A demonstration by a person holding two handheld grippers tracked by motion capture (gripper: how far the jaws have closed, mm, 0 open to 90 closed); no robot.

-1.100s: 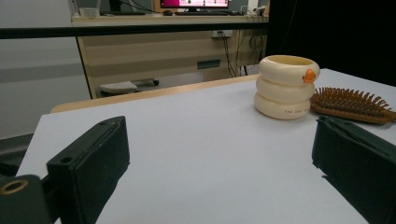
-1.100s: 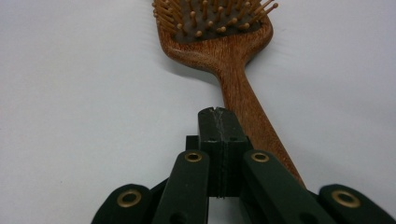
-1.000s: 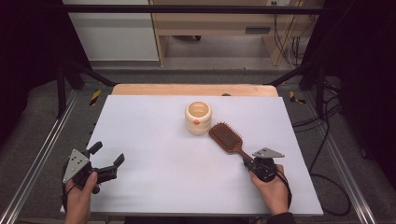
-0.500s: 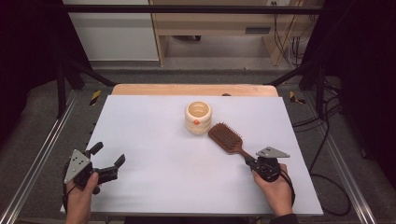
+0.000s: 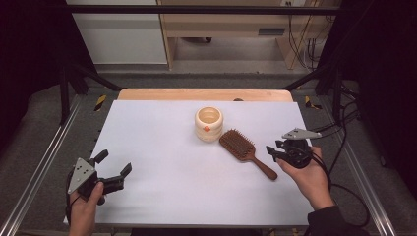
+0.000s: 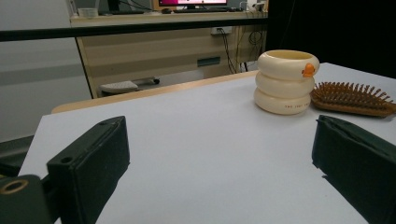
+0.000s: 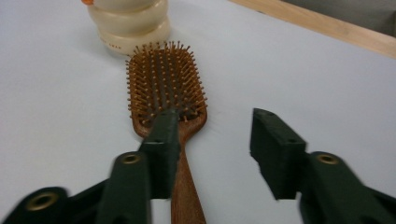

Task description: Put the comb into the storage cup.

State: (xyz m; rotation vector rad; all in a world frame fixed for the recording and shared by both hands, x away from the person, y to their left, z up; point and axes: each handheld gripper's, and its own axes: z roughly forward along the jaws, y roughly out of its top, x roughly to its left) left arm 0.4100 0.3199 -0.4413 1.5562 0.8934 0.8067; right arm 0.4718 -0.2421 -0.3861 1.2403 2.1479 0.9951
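Black and parted with nothing between its jaws, which have just been opening, the right gripper [image 5: 276,152] hangs above the hairbrush [image 5: 244,151] handle's near end. The hairbrush lies on the white counter [image 5: 162,147], its long axis slanting far-left toward the cream cup [image 5: 208,123]. The left gripper [image 5: 114,171], jaws wide, sits well apart at near left.
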